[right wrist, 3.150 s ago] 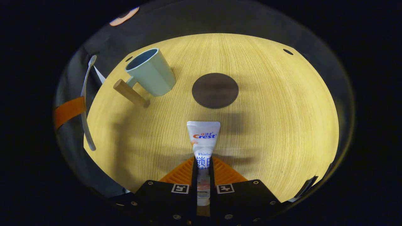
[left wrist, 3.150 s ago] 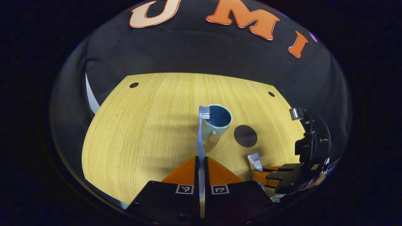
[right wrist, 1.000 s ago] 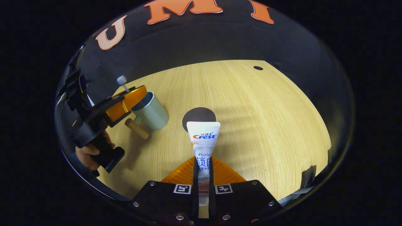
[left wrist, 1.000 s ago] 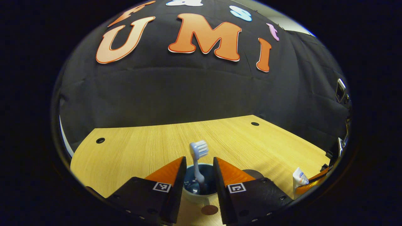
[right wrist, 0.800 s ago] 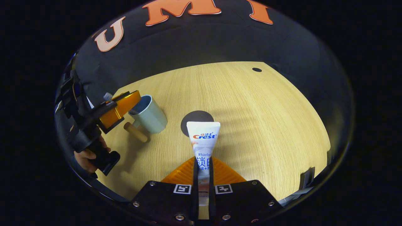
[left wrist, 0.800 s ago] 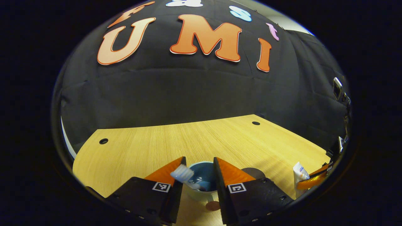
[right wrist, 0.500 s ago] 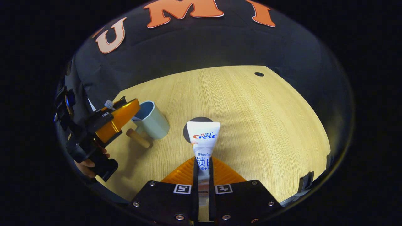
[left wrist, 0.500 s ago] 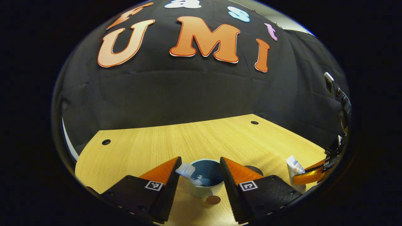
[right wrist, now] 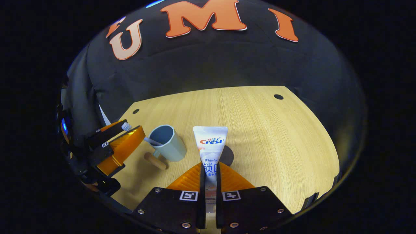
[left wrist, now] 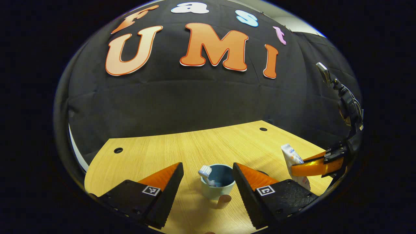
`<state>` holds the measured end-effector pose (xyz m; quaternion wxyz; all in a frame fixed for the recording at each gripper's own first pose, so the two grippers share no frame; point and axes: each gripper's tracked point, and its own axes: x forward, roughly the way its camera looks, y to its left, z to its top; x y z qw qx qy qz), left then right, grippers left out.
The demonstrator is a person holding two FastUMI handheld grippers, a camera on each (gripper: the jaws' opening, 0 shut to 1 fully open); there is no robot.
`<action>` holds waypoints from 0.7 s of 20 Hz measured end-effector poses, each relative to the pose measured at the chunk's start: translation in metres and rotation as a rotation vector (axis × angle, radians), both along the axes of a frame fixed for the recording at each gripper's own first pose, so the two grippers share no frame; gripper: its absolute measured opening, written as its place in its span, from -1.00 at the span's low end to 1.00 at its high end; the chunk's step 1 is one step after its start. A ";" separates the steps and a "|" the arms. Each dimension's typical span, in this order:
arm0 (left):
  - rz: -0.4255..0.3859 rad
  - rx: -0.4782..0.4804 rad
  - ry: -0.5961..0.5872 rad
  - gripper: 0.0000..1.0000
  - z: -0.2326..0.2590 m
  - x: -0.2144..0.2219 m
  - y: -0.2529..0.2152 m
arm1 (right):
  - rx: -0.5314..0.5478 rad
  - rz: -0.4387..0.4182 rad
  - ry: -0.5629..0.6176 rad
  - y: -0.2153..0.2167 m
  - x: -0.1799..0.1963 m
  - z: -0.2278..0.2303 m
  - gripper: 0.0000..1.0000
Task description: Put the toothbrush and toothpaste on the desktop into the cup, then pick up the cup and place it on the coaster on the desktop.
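Your pale blue cup [left wrist: 217, 185] stands upright at lower centre of the left gripper view, wooden handle [left wrist: 223, 201] toward you. The toothbrush [left wrist: 207, 174] leans inside it, bristles over the left rim. The white toothpaste [right wrist: 210, 151] tube rises from bottom centre of the right gripper view, covering part of the dark round coaster [right wrist: 228, 155].

Bright, sharp — edges bowed by fisheye.

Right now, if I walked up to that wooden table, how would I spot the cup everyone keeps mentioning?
Look at the pale wooden table in front of the black cloth wall. Near its front edge stands a light blue cup, upright, beside a dark round coaster. It stands out by its stubby wooden handle and the toothbrush leaning inside it.
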<state>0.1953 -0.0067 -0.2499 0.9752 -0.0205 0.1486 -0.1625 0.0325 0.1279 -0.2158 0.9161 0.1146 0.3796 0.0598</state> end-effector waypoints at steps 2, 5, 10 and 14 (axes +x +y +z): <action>0.007 0.003 0.007 0.82 0.001 -0.008 0.005 | 0.013 0.018 -0.037 0.009 0.011 0.009 -0.73; 0.025 0.016 0.020 0.82 0.001 -0.018 0.017 | 0.042 0.037 -0.108 0.025 0.028 0.026 -0.75; 0.069 0.017 0.019 0.82 0.009 -0.031 0.038 | 0.095 0.077 -0.250 0.052 0.059 0.056 -0.74; 0.107 0.027 0.011 0.82 0.016 -0.035 0.054 | 0.141 0.101 -0.364 0.071 0.082 0.080 -0.75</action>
